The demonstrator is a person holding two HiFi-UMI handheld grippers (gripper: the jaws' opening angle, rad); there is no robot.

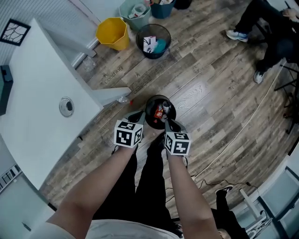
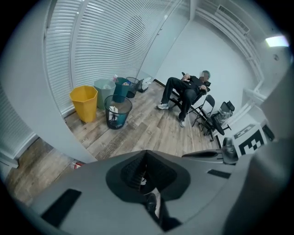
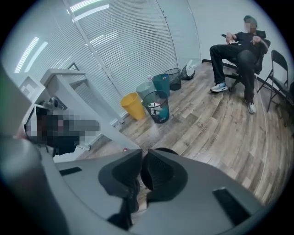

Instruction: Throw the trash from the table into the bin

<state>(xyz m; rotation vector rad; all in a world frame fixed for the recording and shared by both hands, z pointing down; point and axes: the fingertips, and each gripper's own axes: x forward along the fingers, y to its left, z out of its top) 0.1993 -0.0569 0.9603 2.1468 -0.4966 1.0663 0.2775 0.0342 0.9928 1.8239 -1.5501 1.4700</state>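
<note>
**Desk:** What's closest to you?

**Me:** Both tools, side by side, pointing steeply down. My left gripper [image 1: 138, 115] has its fingers [image 2: 131, 172] shut tip to tip with nothing in them. My right gripper [image 1: 169, 123] has its fingers [image 3: 161, 172] narrow, just a hairline between the pads, and it's empty too.

**Desk:** And the trash?

**Me:** Right beyond the tips. There's a small black bin [image 1: 146, 112] on the wooden floor [image 1: 205, 84], and a red packet [image 1: 160, 113] is lying inside it. To the left is the corner of the white tabletop [image 1: 42, 93]. A small red-and-clear scrap [image 1: 124, 99] sits on the floor just beside that corner.

**Desk:** Further out?

**Me:** A black mesh bin [image 1: 164, 33], part full, with a yellow bin [image 1: 113, 37] next to it by the blinds [image 2: 105, 41]. A pale green bin [image 1: 127, 9] and a teal bin [image 1: 161, 10] stand behind those. Far right, a person [image 1: 268, 28] is sitting on a chair [image 3: 275, 69], well apart from everything else.
</note>
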